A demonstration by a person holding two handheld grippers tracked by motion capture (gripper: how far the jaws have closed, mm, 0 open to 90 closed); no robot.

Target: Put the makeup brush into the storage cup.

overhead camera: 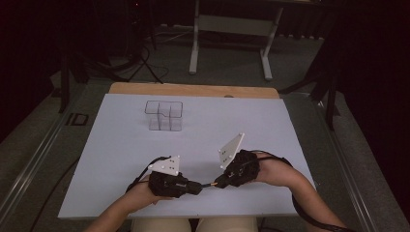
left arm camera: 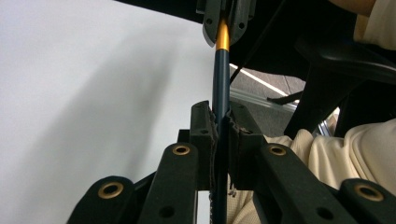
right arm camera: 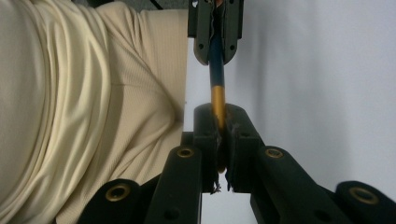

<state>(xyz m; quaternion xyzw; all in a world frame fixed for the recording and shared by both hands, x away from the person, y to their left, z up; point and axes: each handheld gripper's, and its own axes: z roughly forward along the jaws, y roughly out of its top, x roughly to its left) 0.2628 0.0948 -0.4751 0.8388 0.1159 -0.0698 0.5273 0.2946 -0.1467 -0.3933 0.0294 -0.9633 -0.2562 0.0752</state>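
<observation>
Pen (left arm camera: 221,79) bridging the two grippers low over the table's (overhead camera: 121,145) near edge, long axis straight between them, dark barrel clamped in left gripper (left arm camera: 220,123), gold end clamped in right gripper (right arm camera: 220,126).

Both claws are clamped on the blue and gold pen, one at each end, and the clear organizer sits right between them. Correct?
Not quite. Both the left claw and right claw do grip the pen at its ends, but the clear organizer stands apart, farther back on the table, as the high view shows.
</observation>
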